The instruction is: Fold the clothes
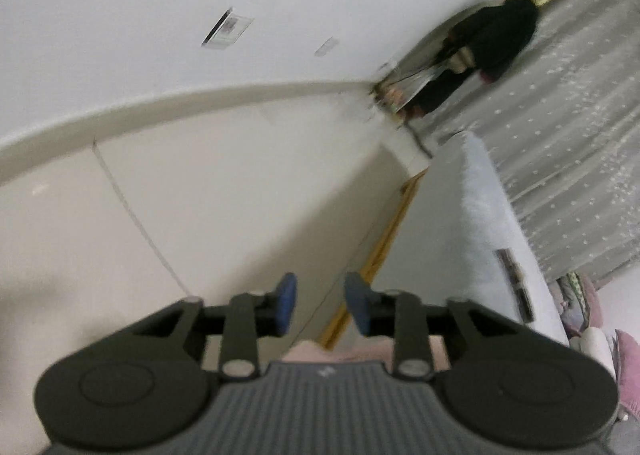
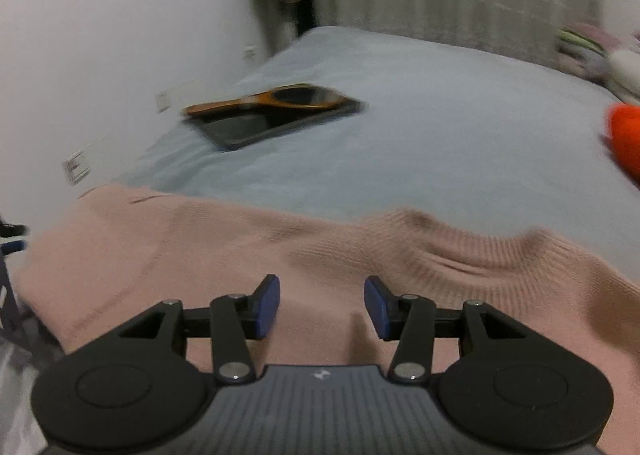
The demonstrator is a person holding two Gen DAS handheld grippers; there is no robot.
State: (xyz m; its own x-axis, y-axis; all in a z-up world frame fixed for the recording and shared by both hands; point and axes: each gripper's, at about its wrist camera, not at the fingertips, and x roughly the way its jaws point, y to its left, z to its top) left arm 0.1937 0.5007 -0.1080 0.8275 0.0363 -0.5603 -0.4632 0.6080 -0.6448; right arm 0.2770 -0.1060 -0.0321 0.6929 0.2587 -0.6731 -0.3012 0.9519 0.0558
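A pink knitted sweater (image 2: 240,255) lies spread flat on the near part of a pale blue bed (image 2: 440,127), its ribbed collar (image 2: 480,255) to the right. My right gripper (image 2: 322,305) is open and empty, just above the sweater's middle. My left gripper (image 1: 320,305) is open and empty, tilted and pointing at the wall beside the bed; only a strip of the pink sweater (image 1: 312,353) shows under it. Both views are blurred.
A dark tray with a wooden-framed hand mirror (image 2: 276,111) lies on the bed's far left. An orange object (image 2: 626,135) is at the right edge. Folded clothes (image 2: 592,47) pile at the far right. A white wall (image 1: 200,195) and the bed's wooden frame (image 1: 380,251) flank the left.
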